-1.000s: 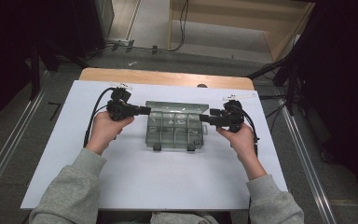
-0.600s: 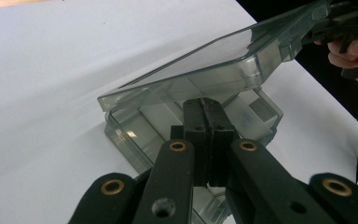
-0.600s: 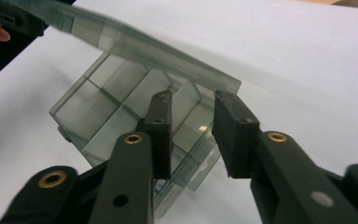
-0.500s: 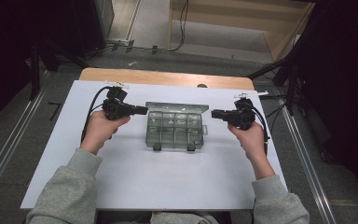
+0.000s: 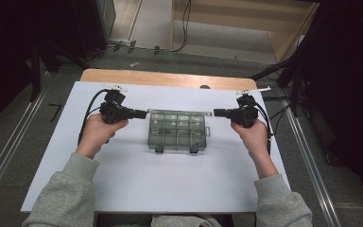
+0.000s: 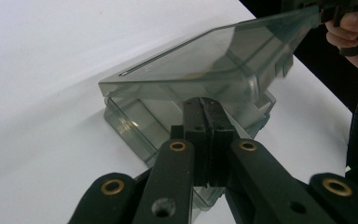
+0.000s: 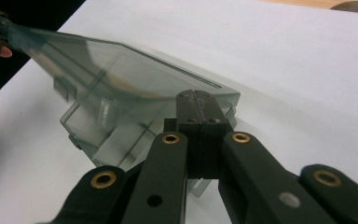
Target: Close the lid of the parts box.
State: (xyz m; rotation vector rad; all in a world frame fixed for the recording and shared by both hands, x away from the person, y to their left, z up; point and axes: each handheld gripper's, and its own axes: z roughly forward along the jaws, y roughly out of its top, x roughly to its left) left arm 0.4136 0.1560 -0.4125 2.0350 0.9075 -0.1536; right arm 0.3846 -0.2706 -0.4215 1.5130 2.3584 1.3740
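Observation:
A smoky clear compartment box [image 5: 177, 132] lies in the middle of the white table, its two latches toward me. Its lid [image 6: 223, 51] is raised and slants up over the base; the right gripper view also has the lid [image 7: 112, 65]. My left gripper [image 5: 144, 113] is shut, level with the box's far left corner, tips [image 6: 205, 105] just under the lid's edge. My right gripper [image 5: 216, 112] stands just off the far right corner. Its jaws have just been closing and are shut [image 7: 198, 98] with nothing between them. I cannot tell whether either gripper touches the lid.
The white table top [image 5: 170, 189] is bare around the box. A wooden strip [image 5: 170, 78] runs along its far edge. Black cables [image 5: 87, 118] trail from both grippers. Metal rails [image 5: 307, 156] run along the floor on either side.
My right gripper has drawn back to the right, from over the box's right end to just beyond it, and its jaws have shut. The left gripper has stayed put.

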